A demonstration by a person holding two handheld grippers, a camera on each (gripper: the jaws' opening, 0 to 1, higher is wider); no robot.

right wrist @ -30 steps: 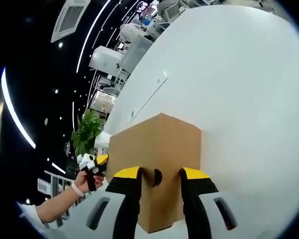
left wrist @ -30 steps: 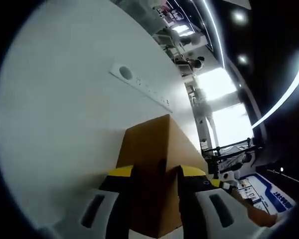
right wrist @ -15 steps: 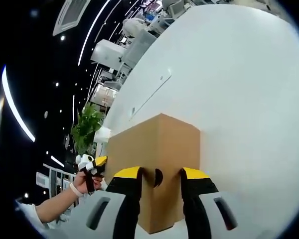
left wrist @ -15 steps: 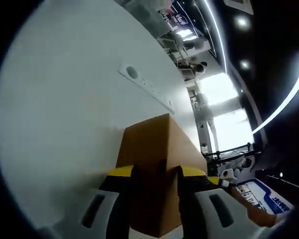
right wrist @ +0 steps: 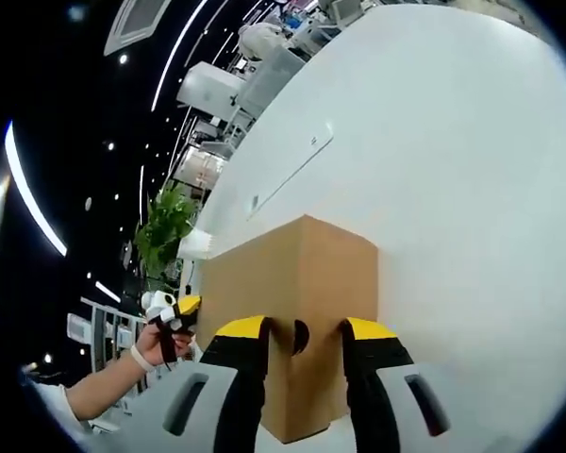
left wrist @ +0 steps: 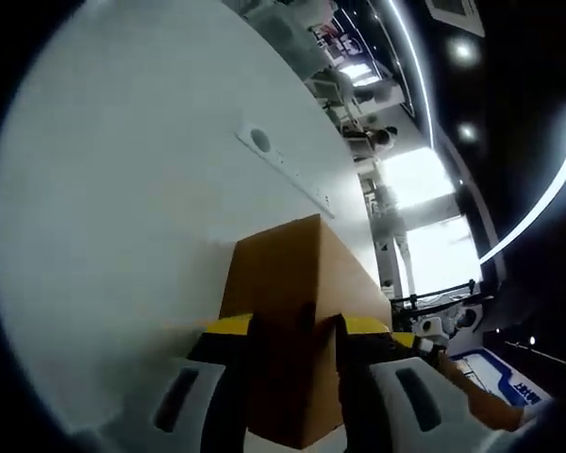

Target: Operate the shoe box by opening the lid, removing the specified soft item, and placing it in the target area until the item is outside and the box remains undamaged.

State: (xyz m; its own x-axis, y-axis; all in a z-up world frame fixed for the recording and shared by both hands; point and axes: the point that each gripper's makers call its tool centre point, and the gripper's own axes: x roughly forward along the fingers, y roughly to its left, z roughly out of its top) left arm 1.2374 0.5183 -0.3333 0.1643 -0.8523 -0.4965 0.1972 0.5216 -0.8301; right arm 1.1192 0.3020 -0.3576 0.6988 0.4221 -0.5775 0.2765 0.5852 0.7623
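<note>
Gripping opposite ends of the brown cardboard shoe box [left wrist: 297, 274], the left claw [left wrist: 295, 377] pinches one end wall. The box sits on the white bench [left wrist: 123, 189], well in from its edges. The right claw [right wrist: 300, 377] pinches the other end by its finger hole [right wrist: 300, 335]. Squeezing or pulling unevenly could crease the cardboard or tear that hole.

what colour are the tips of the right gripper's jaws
Yellow tips on black jaws, clearest in the right gripper view, on the right gripper.
</note>
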